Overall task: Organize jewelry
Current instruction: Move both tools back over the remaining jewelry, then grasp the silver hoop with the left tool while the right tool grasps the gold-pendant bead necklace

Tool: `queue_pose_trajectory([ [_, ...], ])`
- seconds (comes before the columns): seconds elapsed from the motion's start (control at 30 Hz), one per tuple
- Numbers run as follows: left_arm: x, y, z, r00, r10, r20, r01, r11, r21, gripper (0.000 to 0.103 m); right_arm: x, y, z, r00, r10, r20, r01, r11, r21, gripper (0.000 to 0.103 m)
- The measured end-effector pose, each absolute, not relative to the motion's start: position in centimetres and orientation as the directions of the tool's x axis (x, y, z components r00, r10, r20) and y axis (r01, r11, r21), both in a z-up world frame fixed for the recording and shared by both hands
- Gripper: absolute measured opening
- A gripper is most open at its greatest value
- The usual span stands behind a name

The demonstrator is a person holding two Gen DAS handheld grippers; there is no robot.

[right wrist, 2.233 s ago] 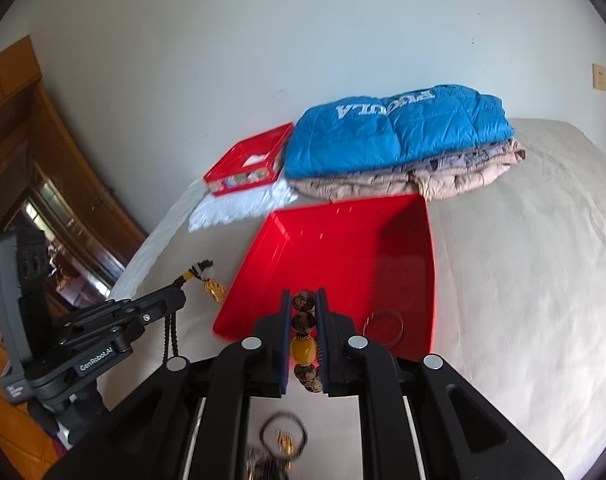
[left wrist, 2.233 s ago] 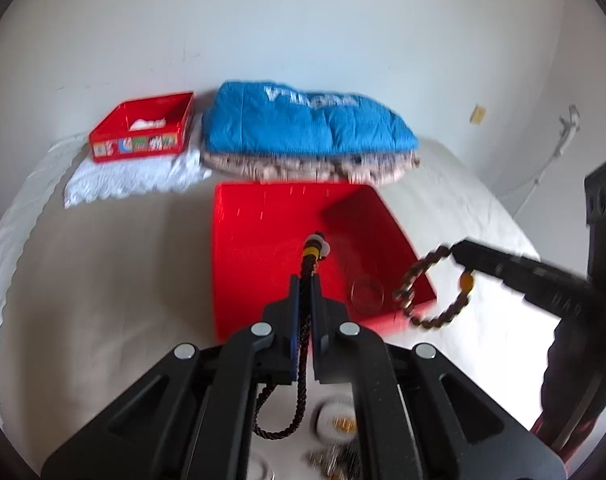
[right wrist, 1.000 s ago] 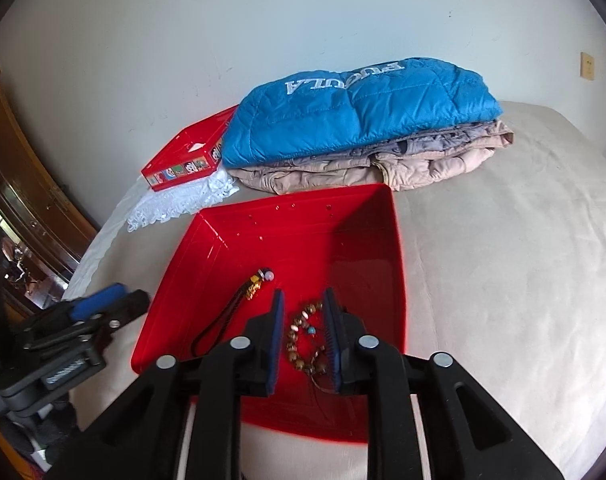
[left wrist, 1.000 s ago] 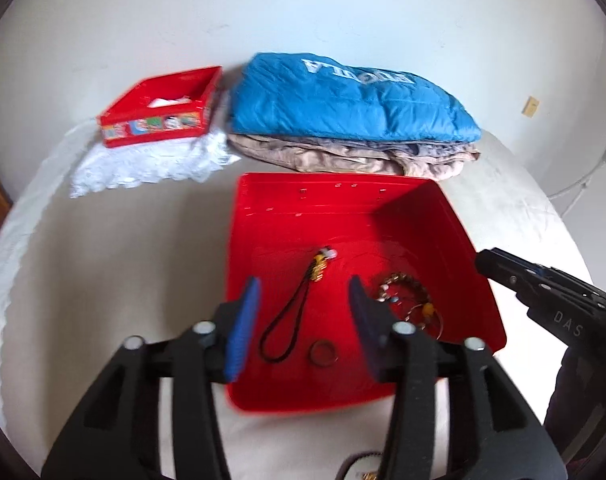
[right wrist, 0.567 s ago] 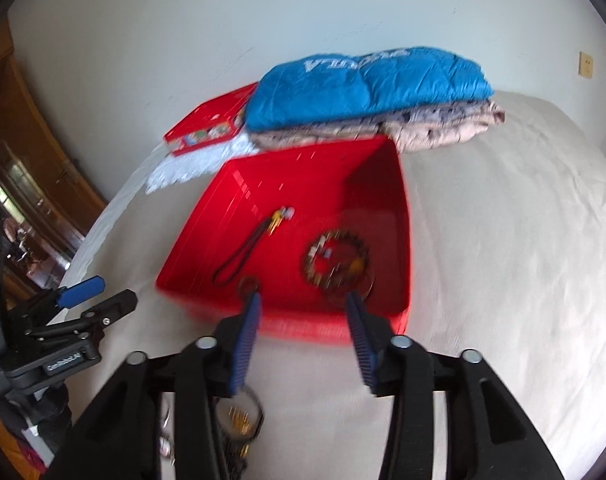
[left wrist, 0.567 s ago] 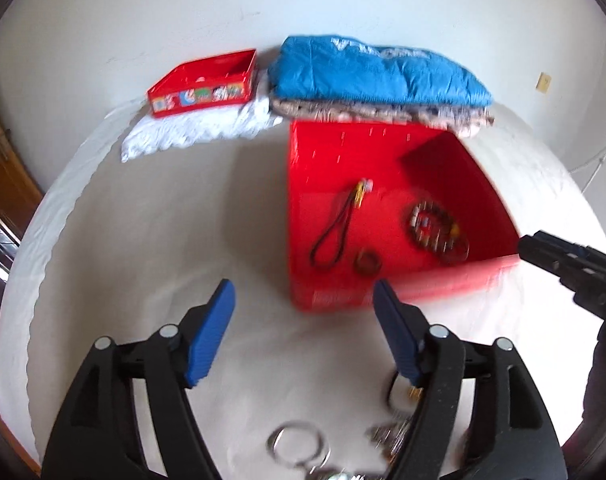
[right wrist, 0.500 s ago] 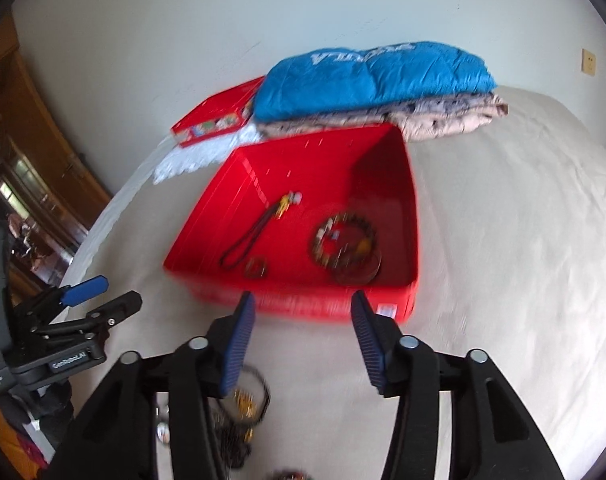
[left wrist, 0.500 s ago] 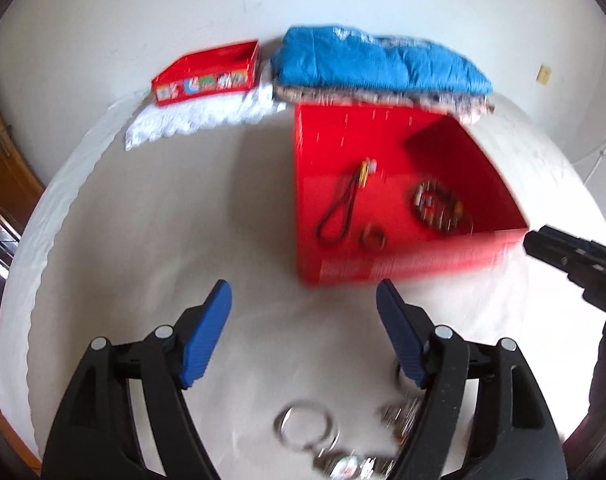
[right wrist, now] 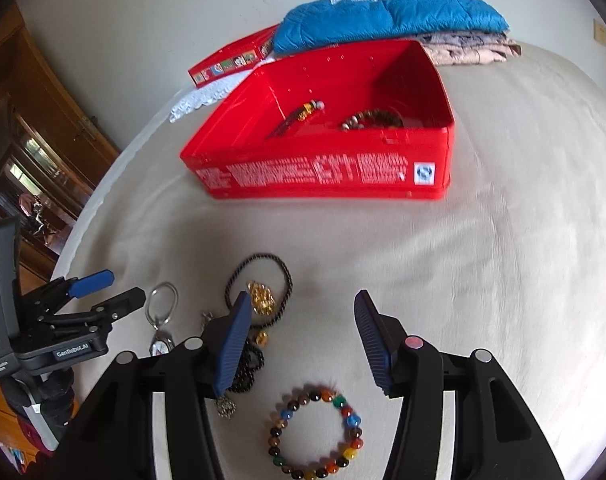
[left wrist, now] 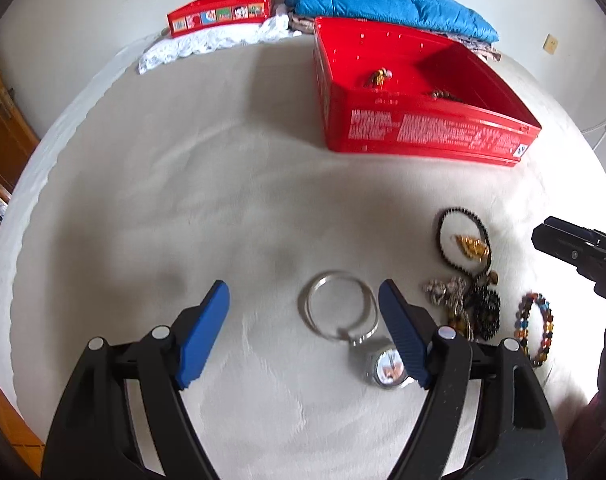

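Observation:
A red tin point(left wrist: 423, 132) point(right wrist: 323, 172) sits on the bed with a black cord with gold charm point(right wrist: 295, 118) and a brown bead bracelet point(right wrist: 371, 119) inside. My left gripper point(left wrist: 303, 308) is open and empty, low over a silver ring point(left wrist: 337, 304) with a small watch point(left wrist: 385, 368). My right gripper point(right wrist: 301, 322) is open and empty, above a multicolour bead bracelet point(right wrist: 315, 428). A black cord loop with gold charm point(right wrist: 263, 292) point(left wrist: 465, 240) and a tangle of dark beads point(left wrist: 471, 304) lie between them.
A cream bed sheet point(right wrist: 503, 240) covers the surface. A blue jacket on folded clothes point(right wrist: 387, 20) and a smaller red box point(left wrist: 219, 16) on white lace lie behind the tin. Wooden furniture point(right wrist: 31, 128) stands to the left.
Both grippers let go of their jewelry into the red tin, opened wide and pulled back and down to the loose jewelry on the sheet.

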State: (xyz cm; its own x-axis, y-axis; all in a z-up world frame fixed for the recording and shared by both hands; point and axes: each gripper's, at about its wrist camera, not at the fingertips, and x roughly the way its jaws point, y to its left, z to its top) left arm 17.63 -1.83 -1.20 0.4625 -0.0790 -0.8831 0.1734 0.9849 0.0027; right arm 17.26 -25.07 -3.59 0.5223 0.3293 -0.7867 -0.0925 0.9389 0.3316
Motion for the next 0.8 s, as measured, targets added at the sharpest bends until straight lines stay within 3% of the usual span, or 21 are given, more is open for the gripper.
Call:
queue_pose_trajectory([
  [0.47, 17.6, -3.3, -3.8, 0.414, -0.075, -0.907, 0.179, 0.984, 0.0, 0.079, 16.9, -24.3, -4.7, 0.498, 0.335, -0.8, -0.089, 0.937, 0.337, 0.054],
  [0.63, 17.8, -3.6, -4.3, 0.393, -0.09, -0.915, 0.198, 0.98, -0.012, 0.067, 17.2, -24.0, -4.8, 0.493, 0.332, -0.804, -0.089, 0.939, 0.333, 0.054],
  [0.8, 17.7, -4.0, -4.1, 0.379, -0.133, -0.916, 0.233, 0.971, -0.045, 0.046, 17.6, -23.7, -4.9, 0.486, 0.33, -0.809, -0.089, 0.94, 0.331, 0.054],
])
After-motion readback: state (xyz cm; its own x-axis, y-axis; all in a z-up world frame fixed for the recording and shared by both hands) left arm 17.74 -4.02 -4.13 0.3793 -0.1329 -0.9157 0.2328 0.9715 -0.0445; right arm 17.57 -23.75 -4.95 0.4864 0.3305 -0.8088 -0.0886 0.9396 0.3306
